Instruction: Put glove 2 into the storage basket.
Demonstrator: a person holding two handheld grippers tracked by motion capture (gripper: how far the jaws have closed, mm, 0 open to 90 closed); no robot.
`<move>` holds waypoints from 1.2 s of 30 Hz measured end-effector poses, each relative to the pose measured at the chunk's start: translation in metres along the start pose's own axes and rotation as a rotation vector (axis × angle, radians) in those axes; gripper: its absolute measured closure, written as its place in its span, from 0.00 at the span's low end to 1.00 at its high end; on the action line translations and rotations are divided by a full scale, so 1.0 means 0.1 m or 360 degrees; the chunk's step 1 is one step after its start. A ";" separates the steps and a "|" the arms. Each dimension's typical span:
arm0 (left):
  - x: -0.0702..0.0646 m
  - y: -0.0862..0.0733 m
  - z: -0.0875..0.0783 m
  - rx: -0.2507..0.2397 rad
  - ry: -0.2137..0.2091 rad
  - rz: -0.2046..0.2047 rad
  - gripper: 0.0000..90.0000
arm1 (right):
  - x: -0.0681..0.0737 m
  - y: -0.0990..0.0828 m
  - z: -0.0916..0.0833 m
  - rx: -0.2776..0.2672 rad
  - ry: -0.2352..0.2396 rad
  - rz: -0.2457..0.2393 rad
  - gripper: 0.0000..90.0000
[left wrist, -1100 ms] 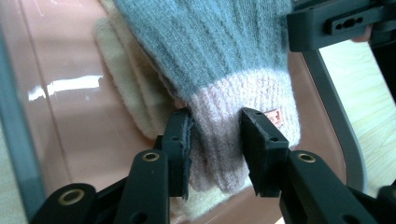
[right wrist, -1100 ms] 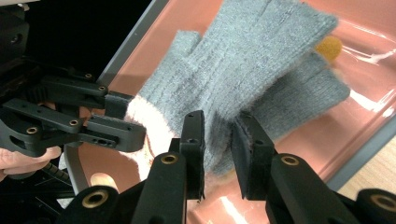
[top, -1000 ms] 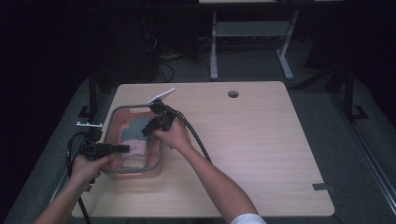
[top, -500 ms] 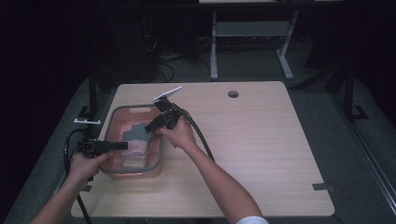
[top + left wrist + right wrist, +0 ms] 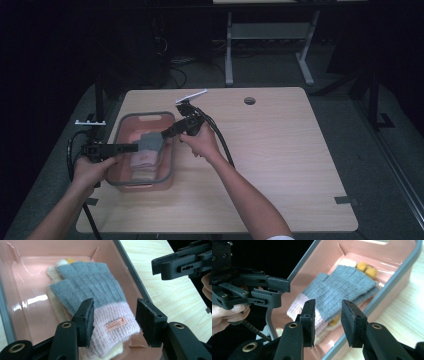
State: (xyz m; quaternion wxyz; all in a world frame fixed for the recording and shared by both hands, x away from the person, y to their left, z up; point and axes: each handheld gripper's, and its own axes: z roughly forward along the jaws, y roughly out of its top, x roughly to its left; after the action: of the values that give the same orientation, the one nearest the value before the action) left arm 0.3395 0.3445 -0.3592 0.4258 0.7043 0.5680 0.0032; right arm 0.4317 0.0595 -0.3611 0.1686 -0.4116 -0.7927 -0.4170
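The grey and pink glove (image 5: 92, 297) is seen in the middle of the left gripper view, lying flat in the pink bin (image 5: 30, 270) on top of a cream glove (image 5: 56, 303) that is mostly covered. In the high view the bin (image 5: 116, 131) is at the left of the table (image 5: 280, 165), and the glove (image 5: 148, 141) is in its upper half.

Both grippers are released. The jaws of the left gripper (image 5: 113, 320) have just been opening, and nothing is pressed between the pads; the pink cuff is seen below them, apart. The jaws of the right gripper (image 5: 327, 321) have also just been opening, and they are empty, above the near rim of the bin.

Some risks can be judged from here. The knit is soft and loose, so a pad could be caught in the wool if a jaw is lowered again, and the glove could be pulled out of its place. The two gloves lie stacked, so the lower one may be dragged together with the upper one. The bin is of smooth, shiny plastic with a grey rim; it could be pushed over the wood if a jaw strikes its wall.

The glove is ribbed, with a small label (image 5: 115, 324) sewn on the fuzzy cuff. Orange knit parts (image 5: 367, 269) are seen at the far end in the right gripper view.
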 end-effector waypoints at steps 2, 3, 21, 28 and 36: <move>0.00 0.01 -0.01 -0.0005 -0.0011 0.0003 0.54 | -0.02 -0.01 -0.04 -0.0016 0.0010 0.0007 0.70; -0.01 0.02 -0.01 -0.0016 -0.0018 -0.0004 0.53 | -0.02 -0.01 -0.06 -0.0020 0.0009 0.0007 0.70; -0.20 0.12 -0.01 -0.0062 -0.0104 0.0056 0.49 | -0.10 -0.06 -0.34 -0.0076 0.0001 0.0021 0.66; -0.29 0.17 0.03 -0.0061 -0.0117 0.0082 0.47 | -0.13 -0.09 -0.45 -0.0099 0.0006 0.0012 0.65; -0.42 0.20 0.11 -0.0048 -0.0140 0.0106 0.44 | -0.20 -0.17 -0.60 -0.0128 0.0002 0.0032 0.63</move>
State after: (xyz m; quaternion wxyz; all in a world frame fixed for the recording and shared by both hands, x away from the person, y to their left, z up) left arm 0.3459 0.3042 -0.3339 0.4605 0.7159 0.5248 -0.0051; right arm 0.4257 -0.0038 -0.3469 0.1564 -0.4256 -0.7711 -0.4470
